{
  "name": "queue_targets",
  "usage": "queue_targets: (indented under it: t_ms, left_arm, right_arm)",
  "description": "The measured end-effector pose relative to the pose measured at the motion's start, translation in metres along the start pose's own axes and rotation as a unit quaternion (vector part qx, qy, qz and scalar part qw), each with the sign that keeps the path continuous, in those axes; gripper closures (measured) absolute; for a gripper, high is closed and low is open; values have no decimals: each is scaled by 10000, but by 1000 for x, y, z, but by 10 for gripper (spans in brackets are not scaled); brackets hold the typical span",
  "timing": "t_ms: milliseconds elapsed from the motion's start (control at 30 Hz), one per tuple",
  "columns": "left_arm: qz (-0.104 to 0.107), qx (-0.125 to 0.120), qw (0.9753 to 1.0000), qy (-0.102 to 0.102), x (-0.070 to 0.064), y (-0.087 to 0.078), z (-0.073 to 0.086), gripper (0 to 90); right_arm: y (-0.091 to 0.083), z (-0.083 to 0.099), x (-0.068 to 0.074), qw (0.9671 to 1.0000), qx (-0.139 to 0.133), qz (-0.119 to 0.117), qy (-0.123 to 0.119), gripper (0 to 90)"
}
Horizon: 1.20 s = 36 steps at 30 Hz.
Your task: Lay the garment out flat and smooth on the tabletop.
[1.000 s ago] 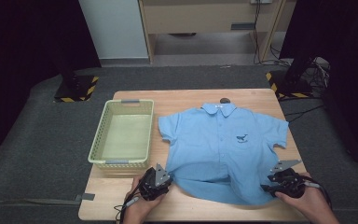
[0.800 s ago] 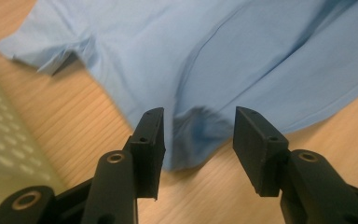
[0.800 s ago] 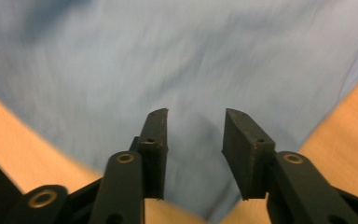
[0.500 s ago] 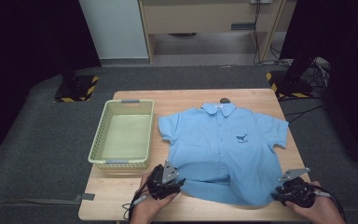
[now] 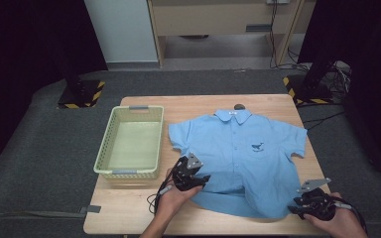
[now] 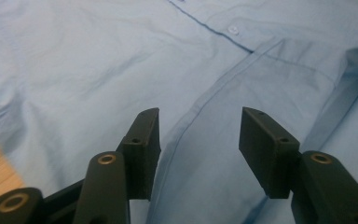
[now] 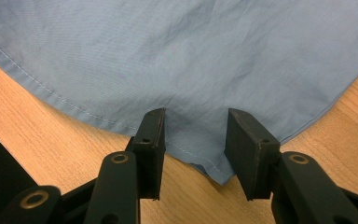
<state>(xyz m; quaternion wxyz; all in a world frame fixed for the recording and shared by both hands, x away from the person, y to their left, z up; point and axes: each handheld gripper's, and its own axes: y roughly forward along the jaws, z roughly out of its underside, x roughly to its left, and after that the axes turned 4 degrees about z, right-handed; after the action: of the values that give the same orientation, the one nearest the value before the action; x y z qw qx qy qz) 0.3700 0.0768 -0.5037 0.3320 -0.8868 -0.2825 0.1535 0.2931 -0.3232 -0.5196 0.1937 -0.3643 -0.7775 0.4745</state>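
Your light blue shirt (image 5: 238, 158) lies flat and face up across the centre and right of the wooden table (image 5: 129, 218) in the high view, collar toward the top of the frame, hem toward the bottom; a small dark whale mark (image 5: 257, 147) sits on its chest, right of the button line. Your left gripper (image 5: 192, 179) is at the lower centre of that frame, over the shirt's lower left part, your hand (image 5: 174, 198) below it; in the left gripper view its jaws stand wide apart with nothing between them, hovering over a folded-over flap of the shirt (image 6: 242, 116) whose stitched edge runs from the lower centre up toward the upper right; whether the tips touch the cloth, you cannot tell. Your right gripper (image 5: 311, 204) is at the lower right of the high view, at the shirt's bottom right corner; in the right gripper view its jaws are also spread wide, with the hem corner (image 7: 205, 163) lying on the wood between them, ungripped. A pale green basket (image 5: 110, 148) stands left of the shirt, just beside its sleeve; a small dark object (image 5: 239, 106) lies just above the collar.
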Motion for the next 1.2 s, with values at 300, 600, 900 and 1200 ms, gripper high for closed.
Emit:
queue_targets:
  t_ms: [300, 600, 900, 1200]
  left_arm:
    - [320, 170, 9991, -201, 10, 29, -3, 429]
    - [289, 331, 9989, -164, 15, 38, 1, 425]
    - [333, 328, 9989, -82, 7, 36, 3, 664]
    - [323, 300, 9985, -310, 3, 35, 7, 900]
  right_arm:
    - [0, 0, 2, 10000, 3, 5, -35, 544]
    - [1, -1, 2, 10000, -3, 1, -41, 544]
    - [1, -1, 1, 10000, 9, -32, -38, 538]
    - [1, -1, 1, 10000, 5, -47, -28, 535]
